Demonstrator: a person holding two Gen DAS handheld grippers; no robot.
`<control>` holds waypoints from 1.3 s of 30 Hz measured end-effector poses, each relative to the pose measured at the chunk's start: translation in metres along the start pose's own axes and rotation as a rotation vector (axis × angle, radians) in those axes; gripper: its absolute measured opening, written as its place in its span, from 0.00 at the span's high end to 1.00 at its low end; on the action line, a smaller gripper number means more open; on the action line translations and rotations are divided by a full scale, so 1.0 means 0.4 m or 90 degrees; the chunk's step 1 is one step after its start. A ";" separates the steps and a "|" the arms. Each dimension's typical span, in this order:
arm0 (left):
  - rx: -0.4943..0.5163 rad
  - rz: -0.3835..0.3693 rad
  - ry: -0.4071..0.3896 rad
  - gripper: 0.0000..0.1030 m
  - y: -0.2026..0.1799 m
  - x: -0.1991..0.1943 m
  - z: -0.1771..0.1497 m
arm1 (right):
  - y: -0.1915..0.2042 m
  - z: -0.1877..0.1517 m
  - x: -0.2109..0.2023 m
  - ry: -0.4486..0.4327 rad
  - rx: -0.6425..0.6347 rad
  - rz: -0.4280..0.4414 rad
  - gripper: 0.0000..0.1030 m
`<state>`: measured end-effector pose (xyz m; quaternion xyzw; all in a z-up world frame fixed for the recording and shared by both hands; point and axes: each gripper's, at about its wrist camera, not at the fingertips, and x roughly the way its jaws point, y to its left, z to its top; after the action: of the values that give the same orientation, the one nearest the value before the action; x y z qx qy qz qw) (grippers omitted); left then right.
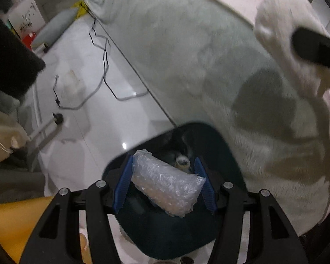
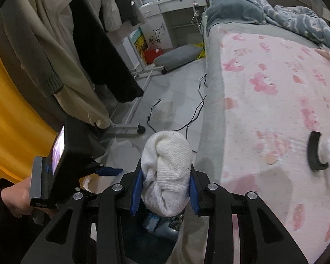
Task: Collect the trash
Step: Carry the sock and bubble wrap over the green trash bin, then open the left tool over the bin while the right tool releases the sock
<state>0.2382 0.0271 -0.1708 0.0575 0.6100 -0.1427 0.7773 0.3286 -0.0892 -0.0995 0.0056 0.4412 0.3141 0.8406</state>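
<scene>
Left gripper (image 1: 165,181): its blue pads (image 1: 122,184) squeeze a wad of bubble wrap (image 1: 165,186), which sits tilted between them.
Bubble wrap: held right over the open mouth of a dark bin (image 1: 209,136).
Bin: it stands on the white floor (image 1: 112,110), right beside the bed (image 1: 187,55). Small bits lie inside, too dark to tell.
Right gripper (image 2: 165,190): its blue pads (image 2: 136,193) pinch a white sock (image 2: 167,171), bunched up and sticking up past the tips.
Sock: held above the bin's edge (image 2: 151,222), next to the bed's side.
Hand (image 2: 13,200): it grips the handle of the left tool at the left edge.
Floor: black cords (image 2: 195,110) lie loose on it.
Bed top: a pink flowery sheet (image 2: 275,101) with a black hook (image 2: 314,151) lying on it.
Far off: coats (image 2: 77,44) hang on a rack.
</scene>
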 end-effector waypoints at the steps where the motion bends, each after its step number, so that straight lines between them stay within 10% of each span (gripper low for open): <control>1: 0.002 -0.003 0.012 0.42 0.004 0.009 -0.010 | 0.006 0.001 0.012 0.007 -0.004 0.001 0.65; 18: -0.030 -0.007 0.004 0.22 0.109 -0.039 -0.052 | 0.070 -0.014 0.155 0.092 -0.026 0.003 0.65; 39: -0.144 -0.013 -0.193 0.30 0.236 -0.215 -0.014 | 0.153 -0.104 0.324 0.236 -0.086 0.001 0.64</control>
<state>0.2420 0.1315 -0.0973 -0.0587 0.4987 -0.0879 0.8603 0.3193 0.0179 -0.2031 -0.1082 0.5664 0.3392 0.7432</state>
